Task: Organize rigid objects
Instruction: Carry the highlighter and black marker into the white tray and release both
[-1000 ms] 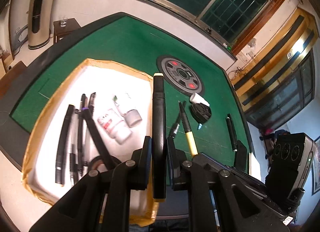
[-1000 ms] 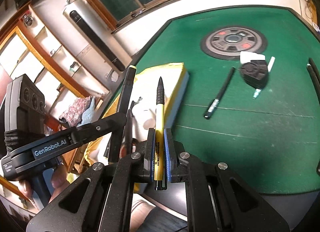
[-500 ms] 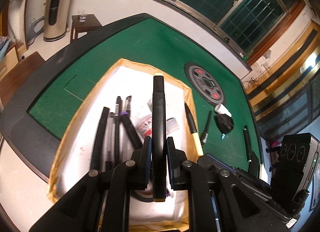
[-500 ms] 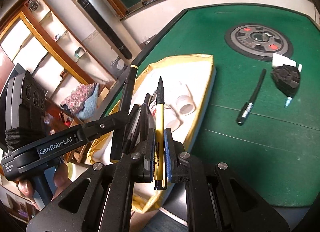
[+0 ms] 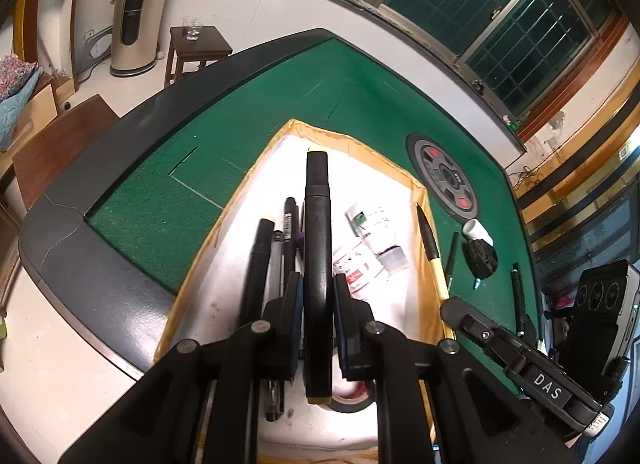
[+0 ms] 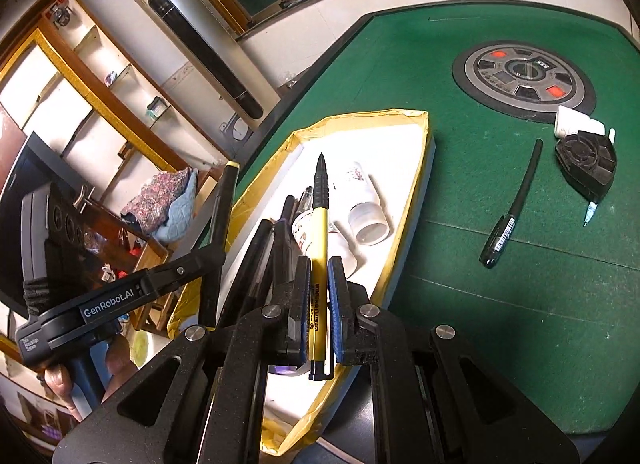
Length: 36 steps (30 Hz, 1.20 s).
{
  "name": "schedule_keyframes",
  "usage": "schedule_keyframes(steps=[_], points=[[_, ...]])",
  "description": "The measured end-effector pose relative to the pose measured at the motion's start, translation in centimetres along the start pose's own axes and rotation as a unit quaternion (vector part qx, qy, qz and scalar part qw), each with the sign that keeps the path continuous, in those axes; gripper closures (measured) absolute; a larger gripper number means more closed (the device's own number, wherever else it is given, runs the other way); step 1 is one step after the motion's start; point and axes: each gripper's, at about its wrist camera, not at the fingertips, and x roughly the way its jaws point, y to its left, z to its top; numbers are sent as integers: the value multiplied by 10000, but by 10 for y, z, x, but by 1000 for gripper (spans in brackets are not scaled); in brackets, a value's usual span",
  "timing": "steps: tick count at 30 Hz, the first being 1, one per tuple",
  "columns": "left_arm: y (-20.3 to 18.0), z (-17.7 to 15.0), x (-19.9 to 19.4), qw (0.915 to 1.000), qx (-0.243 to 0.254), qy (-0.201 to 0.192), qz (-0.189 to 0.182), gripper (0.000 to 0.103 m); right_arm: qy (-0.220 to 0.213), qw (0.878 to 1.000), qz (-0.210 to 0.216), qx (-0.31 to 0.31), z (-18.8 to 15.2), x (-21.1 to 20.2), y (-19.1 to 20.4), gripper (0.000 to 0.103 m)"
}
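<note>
Left tongs (image 5: 316, 296) clench a black marker (image 5: 317, 248), right tongs (image 6: 319, 296) a yellow pen (image 6: 319, 232), both above the tray (image 6: 404, 200).

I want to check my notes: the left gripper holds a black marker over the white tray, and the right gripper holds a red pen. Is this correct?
Only the colour is wrong. The right wrist view shows the right gripper holding a yellow pen, not a red one. The left gripper does hold a black marker over the white tray.

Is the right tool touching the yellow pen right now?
Touching. The right wrist view shows the right tool closed on the yellow pen, both blue pads pressed against its barrel with no gap, above the white tray.
</note>
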Motion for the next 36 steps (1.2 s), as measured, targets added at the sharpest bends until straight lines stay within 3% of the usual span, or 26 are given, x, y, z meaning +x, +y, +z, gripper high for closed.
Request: schedule_keyframes(steps=[7,14,17,28,31,32,33,36], points=[[7,-1,8,9998,-35,84,150,90,286,9988,129,-381,-5,20,20,95],[15,-5,15,9994,-32,195,280,90,617,9955,-71,-714,-11,48,32,95],[15,-6,19,9991,-7,284,326,90,612,9944,-279,-816,-10,50,34,95],[10,-12,20,9978,119,279,589,88,556,9964,-77,-634,-11,46,29,94],[-2,-14,8,9956,284,-75,887,75,480,9968,275,-576,-12,35,25,94],[-8,-15,2,9944,368,-244,963,63,443,9969,321,-560,-14,31,24,92],[-14,-16,-4,9938,441,-385,946,56,385,9972,368,-524,-14,26,21,84],[-35,-17,-16,9933,647,-596,754,54,145,9972,601,-424,-18,8,14,65]])
